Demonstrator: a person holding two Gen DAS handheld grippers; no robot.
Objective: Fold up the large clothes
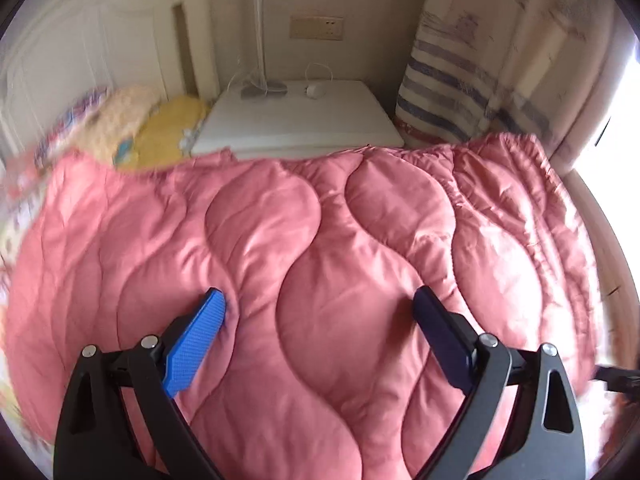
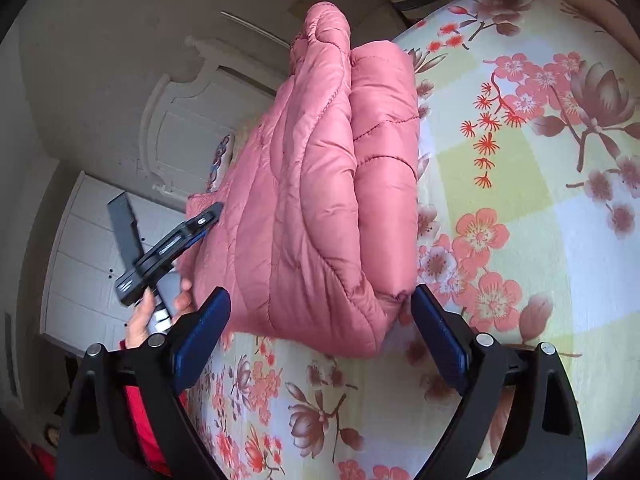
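Observation:
A pink quilted padded coat (image 1: 320, 240) lies folded on the bed. In the left wrist view it fills the lower frame, and my left gripper (image 1: 318, 300) hovers open just above it, holding nothing. In the right wrist view the coat (image 2: 316, 184) is a thick folded bundle on the floral bedsheet (image 2: 520, 160). My right gripper (image 2: 320, 302) is open, its jaws either side of the bundle's near corner, holding nothing. The left gripper (image 2: 172, 244) shows there too, at the bundle's left edge, held by a hand (image 2: 140, 320).
A white bedside table (image 1: 296, 120) with a lamp base and cable stands behind the bed. Yellow and patterned pillows (image 1: 140, 124) lie at the left by the white headboard (image 1: 80, 60). A striped curtain (image 1: 460, 80) hangs at the right.

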